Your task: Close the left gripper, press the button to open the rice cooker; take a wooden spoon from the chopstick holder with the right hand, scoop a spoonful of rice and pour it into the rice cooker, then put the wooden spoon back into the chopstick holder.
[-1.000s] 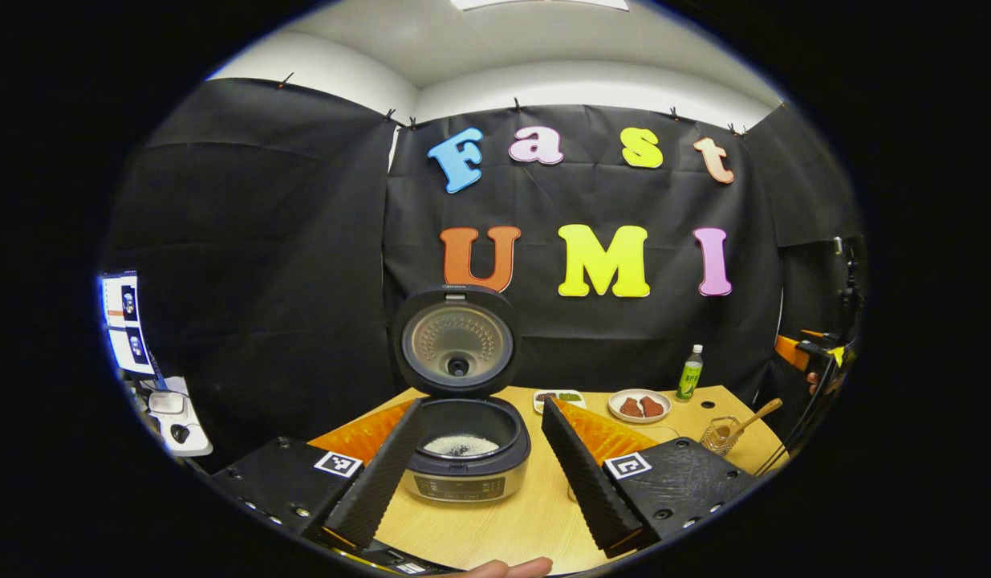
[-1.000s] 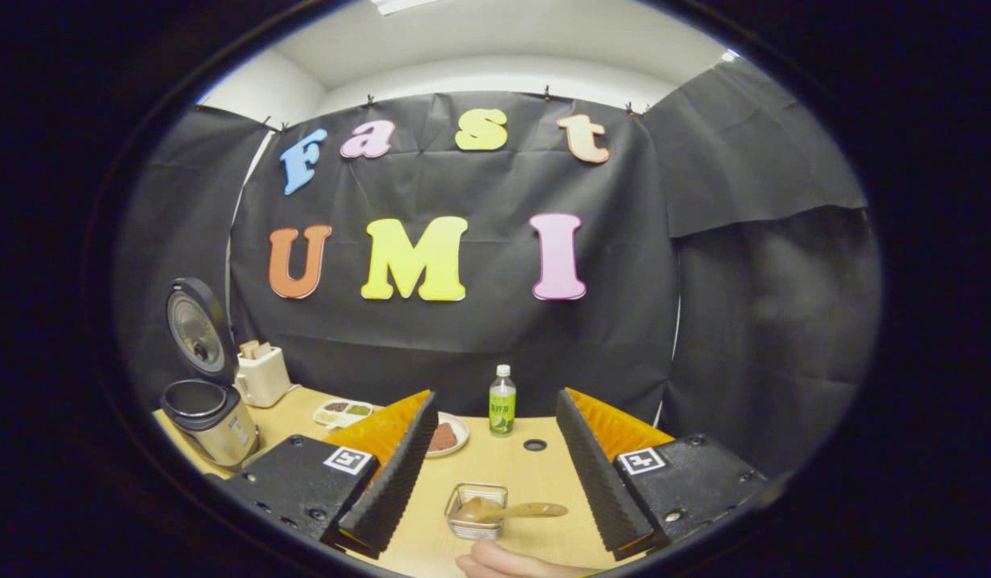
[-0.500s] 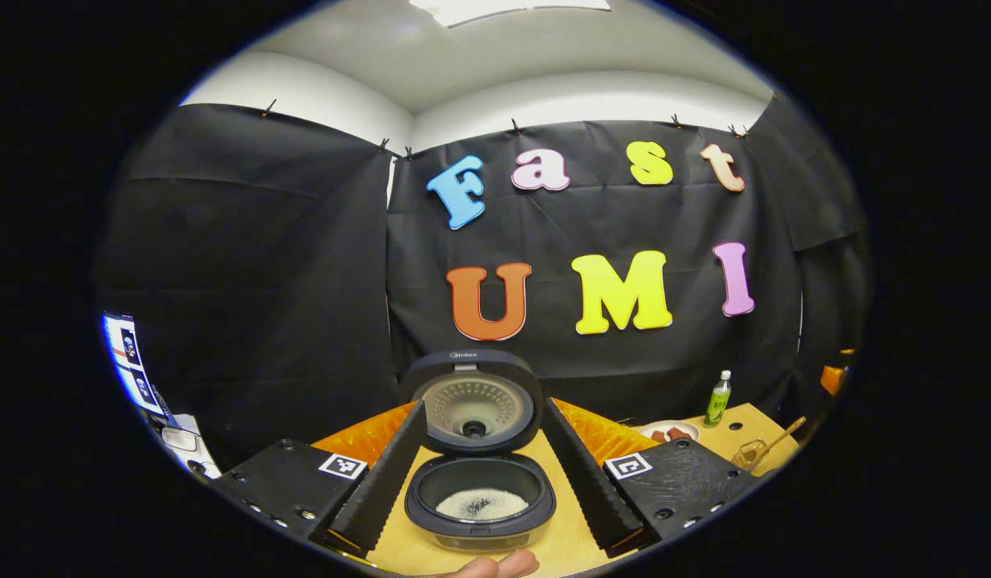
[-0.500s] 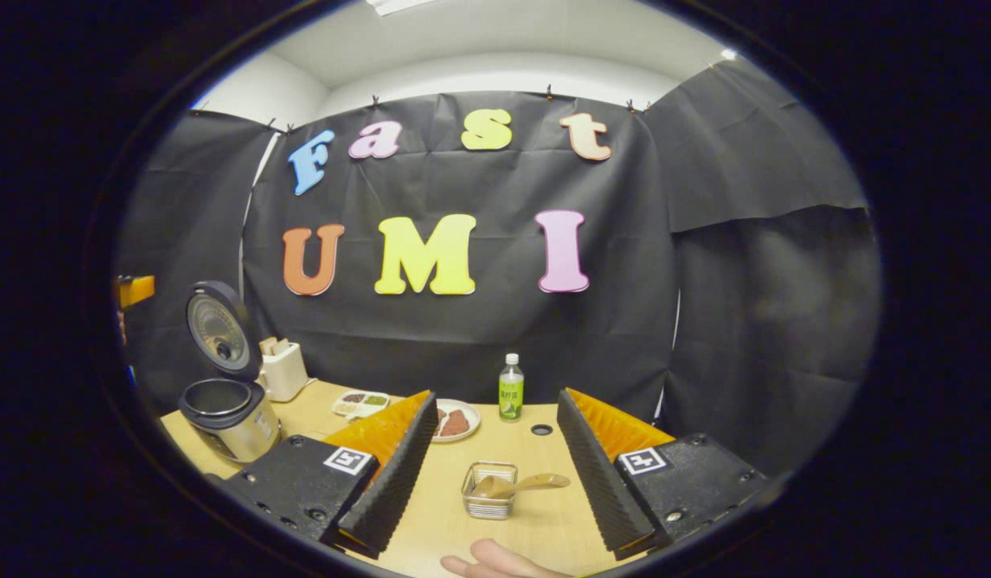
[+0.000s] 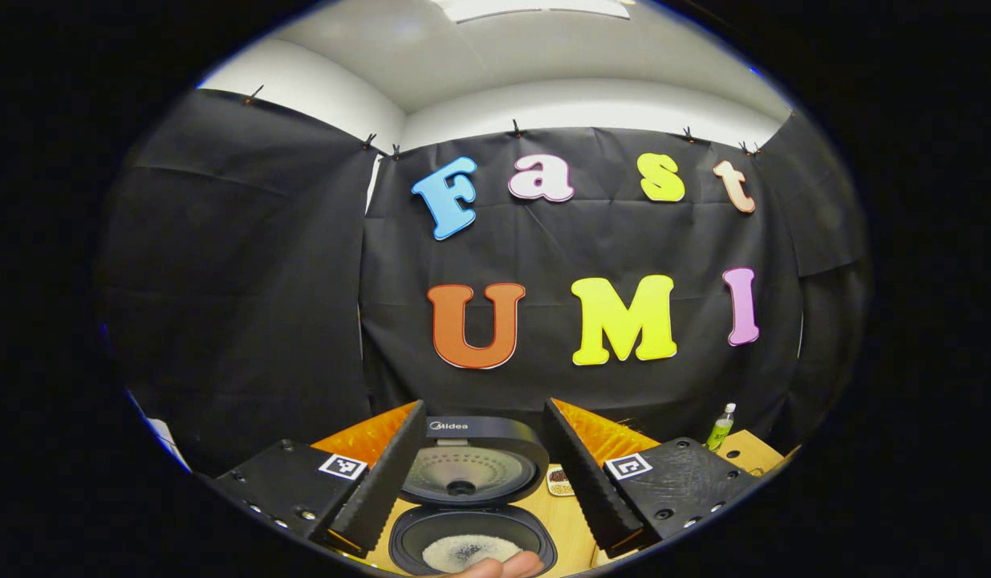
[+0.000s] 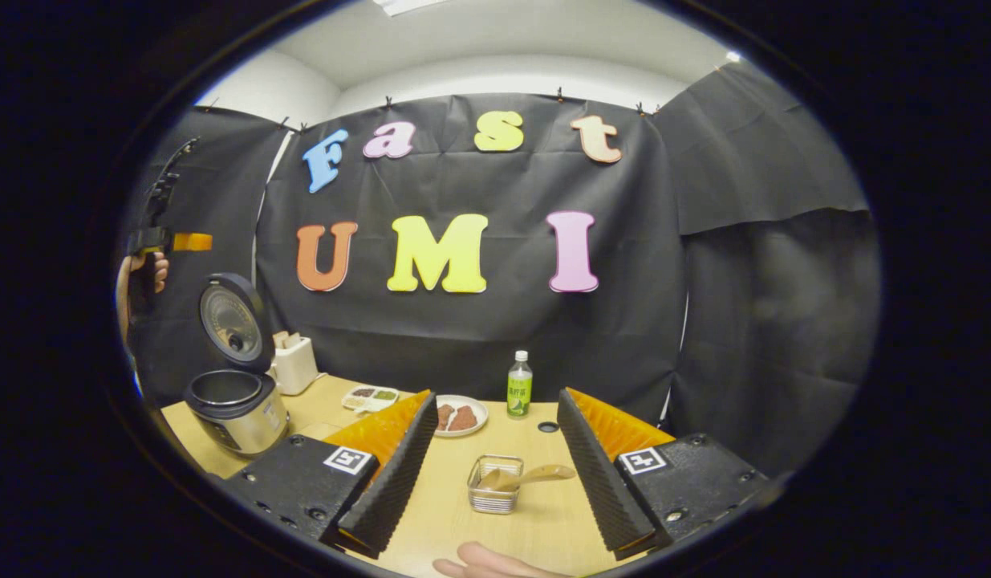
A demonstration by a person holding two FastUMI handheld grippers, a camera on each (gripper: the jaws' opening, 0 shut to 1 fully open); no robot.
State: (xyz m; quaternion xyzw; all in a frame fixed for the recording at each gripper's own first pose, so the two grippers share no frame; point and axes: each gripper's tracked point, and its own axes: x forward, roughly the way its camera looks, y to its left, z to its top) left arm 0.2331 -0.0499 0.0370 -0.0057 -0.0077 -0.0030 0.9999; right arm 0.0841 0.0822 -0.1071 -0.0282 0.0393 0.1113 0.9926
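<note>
In the left gripper view, the left gripper (image 5: pixel 483 474) is hanging wide open and empty at bottom centre, framing the rice cooker (image 5: pixel 473 514), whose raised lid reads "Midea" and whose pot is holding rice. In the right gripper view, the right gripper (image 6: pixel 495 466) is gaping empty around the chopstick holder (image 6: pixel 495 484), where the wooden spoon (image 6: pixel 527 477) is lying. 1 green bottle (image 6: pixel 519 395), a plate (image 6: pixel 461 417) and a toaster (image 6: pixel 293 363) are standing on the table (image 6: pixel 543 522) beyond.
</note>
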